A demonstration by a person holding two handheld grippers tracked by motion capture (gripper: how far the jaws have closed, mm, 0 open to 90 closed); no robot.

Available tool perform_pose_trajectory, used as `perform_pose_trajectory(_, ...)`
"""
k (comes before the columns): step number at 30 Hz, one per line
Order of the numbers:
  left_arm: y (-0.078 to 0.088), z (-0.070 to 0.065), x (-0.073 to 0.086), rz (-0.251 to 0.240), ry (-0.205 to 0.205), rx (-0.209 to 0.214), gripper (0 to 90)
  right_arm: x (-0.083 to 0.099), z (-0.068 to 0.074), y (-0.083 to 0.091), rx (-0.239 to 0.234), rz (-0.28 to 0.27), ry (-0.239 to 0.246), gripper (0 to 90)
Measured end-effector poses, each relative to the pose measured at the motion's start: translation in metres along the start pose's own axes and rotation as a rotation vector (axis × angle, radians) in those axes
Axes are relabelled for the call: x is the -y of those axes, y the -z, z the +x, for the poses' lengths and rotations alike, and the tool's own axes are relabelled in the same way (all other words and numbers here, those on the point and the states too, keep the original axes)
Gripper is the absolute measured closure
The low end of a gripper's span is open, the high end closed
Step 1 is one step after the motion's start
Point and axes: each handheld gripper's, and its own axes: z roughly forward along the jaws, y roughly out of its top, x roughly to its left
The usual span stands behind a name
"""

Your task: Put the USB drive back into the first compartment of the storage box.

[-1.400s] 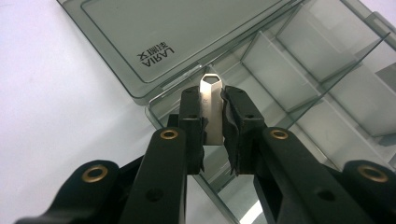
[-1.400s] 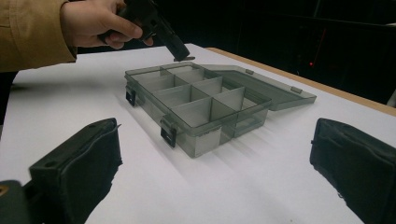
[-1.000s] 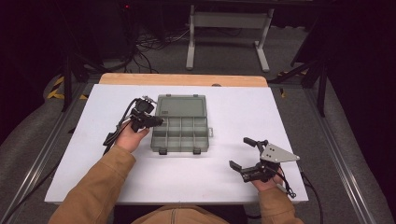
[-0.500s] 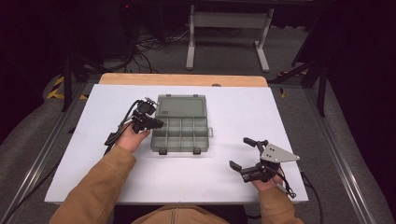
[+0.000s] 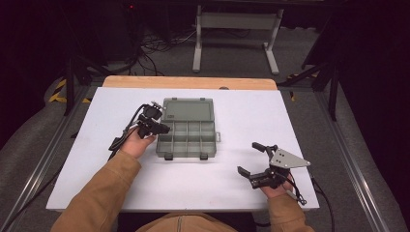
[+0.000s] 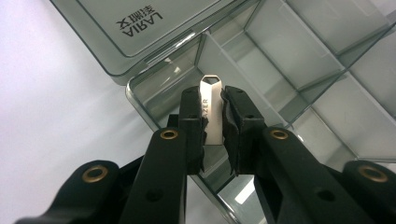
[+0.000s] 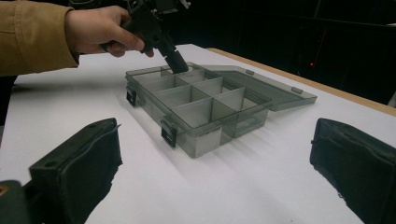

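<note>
A grey see-through compartment box [image 5: 186, 137] lies open on the white table, its lid [image 5: 188, 109] folded back flat. My left gripper [image 5: 167, 129] hangs over the box's far left compartment and is shut on a small silver USB stick [image 6: 209, 109], held upright between the pads [image 6: 192, 121]. In the right gripper view the left gripper [image 7: 176, 63] dips into that corner of the box [image 7: 201, 109]. My right gripper [image 5: 250, 158] rests near the table's front right, open with nothing between its jaws, pointing toward the box.
The white table top [image 5: 300, 130] has bare room right of the box and in front of it. A wooden edge [image 5: 188, 82] runs along the far side. Cables and a metal stand [image 5: 237, 29] sit on the floor beyond.
</note>
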Motion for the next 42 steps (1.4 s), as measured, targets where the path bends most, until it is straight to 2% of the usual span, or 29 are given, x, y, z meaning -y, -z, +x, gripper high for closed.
perform_pose_trajectory(5,0.001,-0.001,0.0,-0.003,0.001,0.01,77.8,0.0,0.0,0.0,0.0,-0.003,-0.001,2.3)
perform_pose_trajectory(6,0.002,0.0,0.0,-0.008,-0.008,0.01,77.3,0.0,0.0,0.0,0.0,-0.003,-0.002,2.3)
perform_pose_trajectory(12,0.009,-0.003,0.0,-0.046,-0.031,0.032,69.7,0.0,0.0,0.0,0.001,-0.002,-0.001,2.3)
perform_pose_trajectory(16,0.016,-0.005,0.001,-0.072,-0.057,0.076,55.6,0.0,0.0,0.0,0.002,0.0,0.0,2.3)
perform_pose_trajectory(20,0.027,-0.007,0.002,-0.125,-0.058,0.127,41.9,0.0,0.0,0.0,0.001,-0.001,-0.001,2.3)
perform_pose_trajectory(23,0.035,-0.011,0.002,-0.152,-0.099,0.125,29.8,0.0,0.0,0.0,0.001,0.0,0.0,2.3)
perform_pose_trajectory(25,0.04,-0.013,0.003,-0.174,-0.091,0.129,24.3,0.0,0.0,0.0,0.002,0.0,0.0,2.3)
perform_pose_trajectory(30,0.05,-0.016,0.004,-0.218,-0.085,0.146,14.0,0.0,0.0,0.0,0.001,0.0,0.0,2.3)
perform_pose_trajectory(33,0.054,-0.018,0.005,-0.22,-0.088,0.161,10.1,0.0,0.0,0.0,0.001,-0.001,0.0,2.3)
perform_pose_trajectory(39,0.067,-0.026,0.011,-0.234,-0.12,0.171,4.8,0.0,0.001,0.0,0.0,0.0,0.001,2.3)
perform_pose_trajectory(42,0.075,-0.032,0.017,-0.257,-0.137,0.162,3.7,0.0,0.001,0.0,0.001,0.0,0.002,2.3)
